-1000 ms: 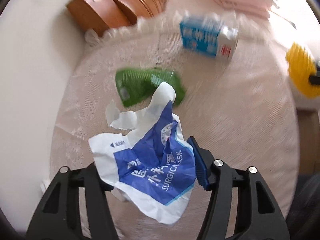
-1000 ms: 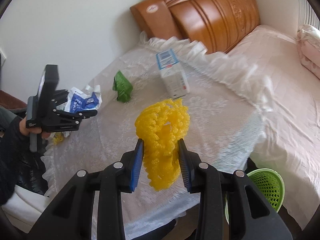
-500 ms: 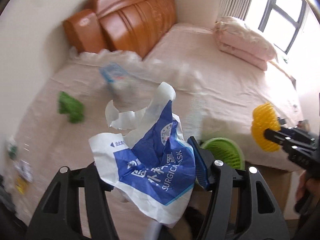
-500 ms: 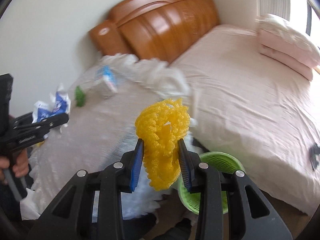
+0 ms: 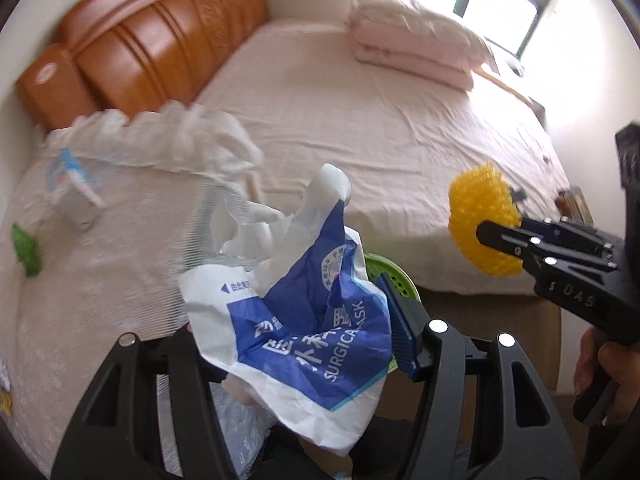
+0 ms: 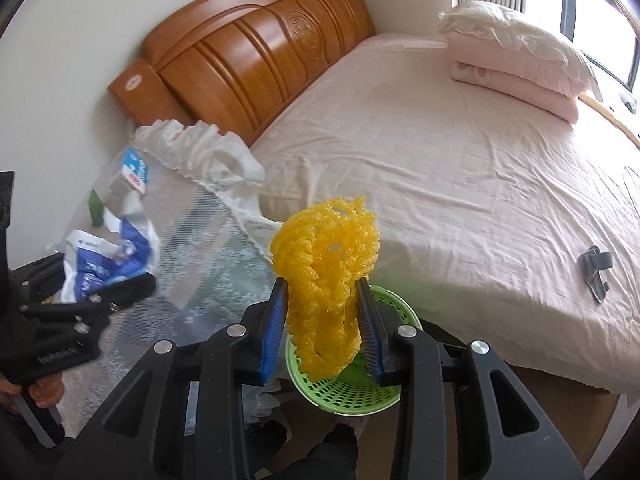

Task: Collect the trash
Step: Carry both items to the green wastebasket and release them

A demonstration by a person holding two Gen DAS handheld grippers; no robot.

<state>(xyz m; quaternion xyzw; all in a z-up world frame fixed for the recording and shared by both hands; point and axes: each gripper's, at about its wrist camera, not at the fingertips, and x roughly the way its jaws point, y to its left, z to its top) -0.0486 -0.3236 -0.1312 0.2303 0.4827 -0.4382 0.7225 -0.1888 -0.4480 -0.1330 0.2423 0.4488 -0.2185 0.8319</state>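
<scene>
Right hand-held gripper tilted over green basket

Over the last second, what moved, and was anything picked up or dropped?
Both hands swung away from the lace-covered table toward the green basket; the right gripper now hangs right over it. Nothing was let go: it stays clamped on the yellow mesh, the left gripper on the surgical mask bag. The carton and green wrapper lie where they were.
</scene>
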